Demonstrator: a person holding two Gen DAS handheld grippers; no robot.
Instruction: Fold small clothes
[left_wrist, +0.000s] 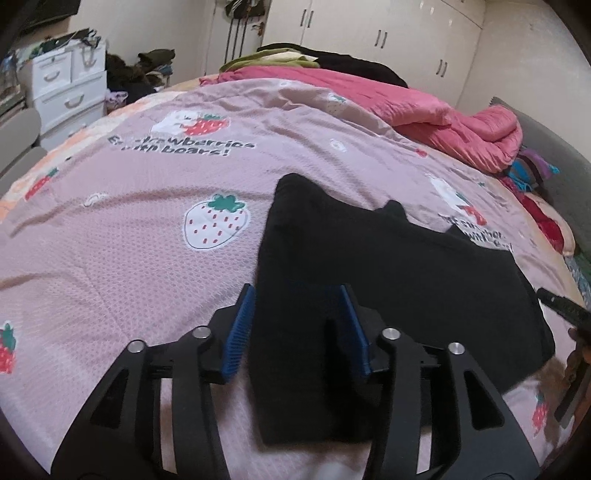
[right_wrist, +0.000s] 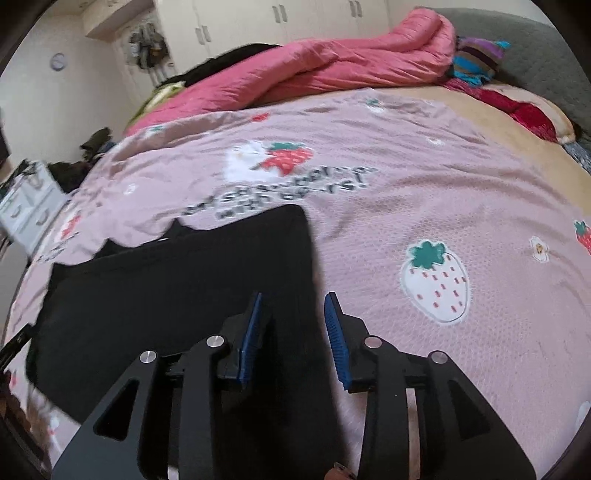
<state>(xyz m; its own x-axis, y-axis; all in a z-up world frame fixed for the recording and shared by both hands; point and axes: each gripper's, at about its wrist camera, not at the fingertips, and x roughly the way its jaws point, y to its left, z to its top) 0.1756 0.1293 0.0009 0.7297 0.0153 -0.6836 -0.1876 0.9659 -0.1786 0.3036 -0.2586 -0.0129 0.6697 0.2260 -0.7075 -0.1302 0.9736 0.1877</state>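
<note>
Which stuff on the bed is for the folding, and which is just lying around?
For the folding:
black garment
left gripper
right gripper

Just lying about:
strawberry bedspread
pink quilt
striped cloth
white drawers

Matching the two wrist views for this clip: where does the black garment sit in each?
Left wrist: black garment fills the centre and lower right, its left edge between the claw's pads.
Right wrist: it fills the lower left, its right edge between the pads.
Shared landmark: pink quilt bunched at the far side of the bed.
</note>
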